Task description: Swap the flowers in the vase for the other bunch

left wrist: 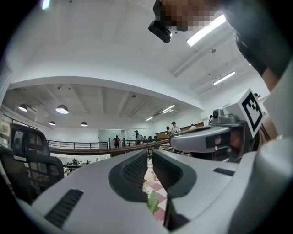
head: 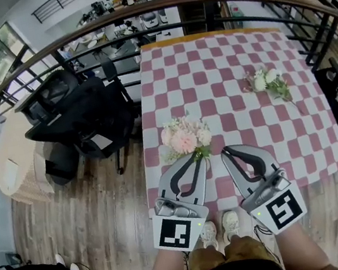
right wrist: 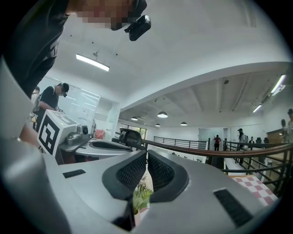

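Observation:
A bunch of pink and cream flowers (head: 185, 137) stands near the front left of the checkered table (head: 208, 60); its blooms hide any vase beneath. A second bunch, white with green leaves (head: 267, 81), lies flat at the right. My left gripper (head: 199, 155) points level, its tips at the pink bunch's green leaves. Its jaws stand almost together with only a slit between them (left wrist: 150, 157), and a leaf (left wrist: 153, 203) shows low in that slit. My right gripper (head: 225, 151) is just right of the bunch, jaws likewise nearly together (right wrist: 146, 157), with leaves (right wrist: 141, 195) seen through the gap.
Black office chairs (head: 69, 115) stand left of the table on the wooden floor. A curved railing (head: 154, 5) runs behind the table's far edge. The person's feet (head: 220, 228) are at the table's near edge.

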`<action>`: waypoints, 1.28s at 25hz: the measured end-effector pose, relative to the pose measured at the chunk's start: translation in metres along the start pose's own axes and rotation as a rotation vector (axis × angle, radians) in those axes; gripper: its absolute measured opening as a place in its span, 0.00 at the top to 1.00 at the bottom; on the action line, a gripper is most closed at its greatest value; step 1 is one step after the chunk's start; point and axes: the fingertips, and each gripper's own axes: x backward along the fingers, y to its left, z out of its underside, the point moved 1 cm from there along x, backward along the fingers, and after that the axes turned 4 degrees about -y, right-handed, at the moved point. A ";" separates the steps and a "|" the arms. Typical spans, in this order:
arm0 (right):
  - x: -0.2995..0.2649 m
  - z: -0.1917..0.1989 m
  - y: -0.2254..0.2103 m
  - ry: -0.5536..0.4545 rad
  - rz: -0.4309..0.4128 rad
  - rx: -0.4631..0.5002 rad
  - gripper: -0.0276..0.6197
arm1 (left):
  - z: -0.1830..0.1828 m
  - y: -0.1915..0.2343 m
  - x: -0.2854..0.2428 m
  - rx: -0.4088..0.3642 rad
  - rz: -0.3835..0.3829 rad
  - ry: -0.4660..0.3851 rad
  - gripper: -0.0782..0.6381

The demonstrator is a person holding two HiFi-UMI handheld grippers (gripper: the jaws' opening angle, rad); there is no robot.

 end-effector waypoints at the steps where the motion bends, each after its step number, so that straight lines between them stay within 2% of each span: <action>1: 0.001 -0.002 0.001 -0.002 0.000 0.002 0.90 | -0.002 -0.001 0.000 -0.003 0.001 -0.002 0.84; 20: -0.003 -0.040 0.000 -0.054 0.003 0.072 0.90 | -0.040 0.002 0.002 -0.039 0.024 -0.059 0.88; 27: 0.001 -0.046 -0.005 -0.001 0.007 0.100 0.90 | -0.058 0.002 0.000 -0.066 0.043 -0.073 0.88; 32: 0.002 -0.056 -0.004 -0.051 0.001 0.111 0.90 | -0.077 0.003 -0.004 -0.097 0.046 -0.117 0.88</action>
